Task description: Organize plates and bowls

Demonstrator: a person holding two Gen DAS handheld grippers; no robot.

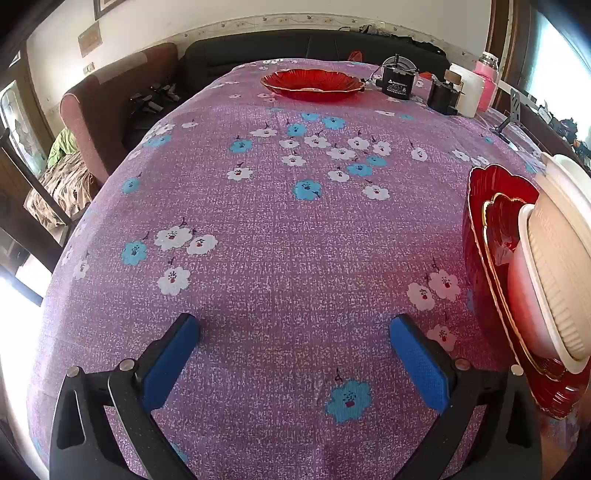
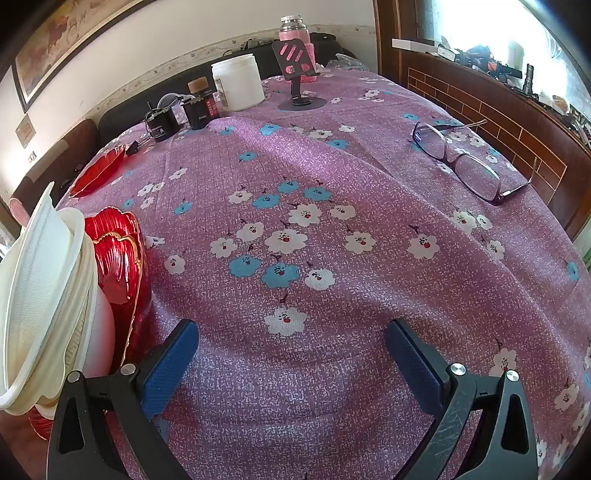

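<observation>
A stack stands between my two grippers: a large red glass plate (image 1: pixel 491 192), a smaller gold-rimmed red plate (image 1: pixel 500 225) on it, and white ribbed bowls (image 1: pixel 554 280) nested on top. The stack also shows at the left of the right wrist view, red plates (image 2: pixel 118 258) under the white bowls (image 2: pixel 44 280). A lone red scalloped plate (image 1: pixel 312 84) sits at the table's far side, also seen in the right wrist view (image 2: pixel 98 170). My left gripper (image 1: pixel 295 328) is open and empty over the cloth. My right gripper (image 2: pixel 290 334) is open and empty too.
A purple flowered cloth (image 1: pixel 258 240) covers the table. At the far end stand a black device (image 1: pixel 397 79), a dark jar (image 2: pixel 201 103), a white tub (image 2: pixel 238 81), a pink flask (image 2: pixel 295 33) and a phone stand (image 2: pixel 299 77). Glasses (image 2: pixel 465 162) lie at the right. A sofa (image 1: pixel 88 110) is at the left.
</observation>
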